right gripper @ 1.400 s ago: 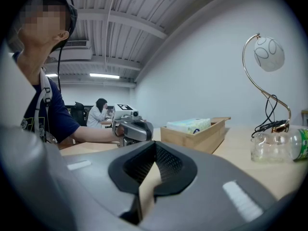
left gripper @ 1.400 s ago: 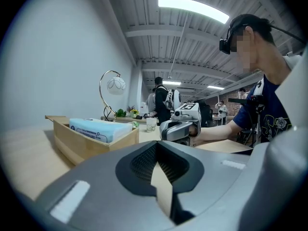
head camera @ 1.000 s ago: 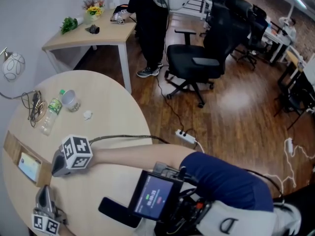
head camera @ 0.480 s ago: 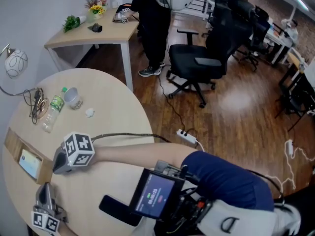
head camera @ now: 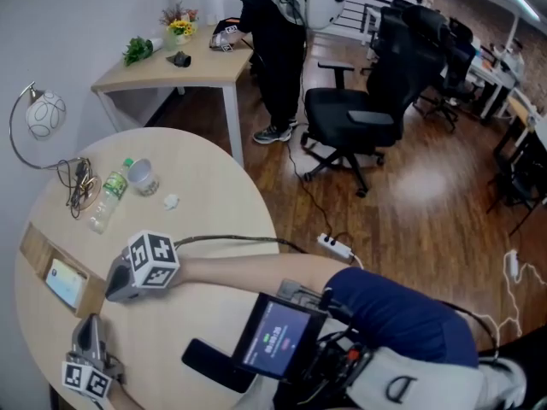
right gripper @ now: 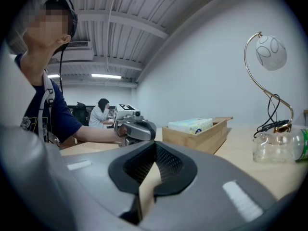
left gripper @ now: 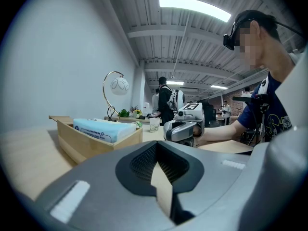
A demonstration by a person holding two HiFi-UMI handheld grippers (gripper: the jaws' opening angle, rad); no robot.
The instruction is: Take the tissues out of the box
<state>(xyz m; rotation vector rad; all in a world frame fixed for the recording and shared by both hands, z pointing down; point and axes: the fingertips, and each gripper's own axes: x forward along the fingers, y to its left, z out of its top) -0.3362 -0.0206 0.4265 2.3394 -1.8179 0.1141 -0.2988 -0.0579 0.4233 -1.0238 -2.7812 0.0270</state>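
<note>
1. Round and pale, the wooden counter is seen in an office room, and a black chair is standing on the floor behind it.
2. A wooden box is placed at the left edge of the counter; the pack of tissues is lying inside it, not taken out.
3. The left gripper is held low near the box, its fingers pressed together with nothing between them.
4. The right gripper is held just beside the box; its fingers are also clenched and empty.
5. A lying bottle, a cup and a lamp are seen farther back.
</note>
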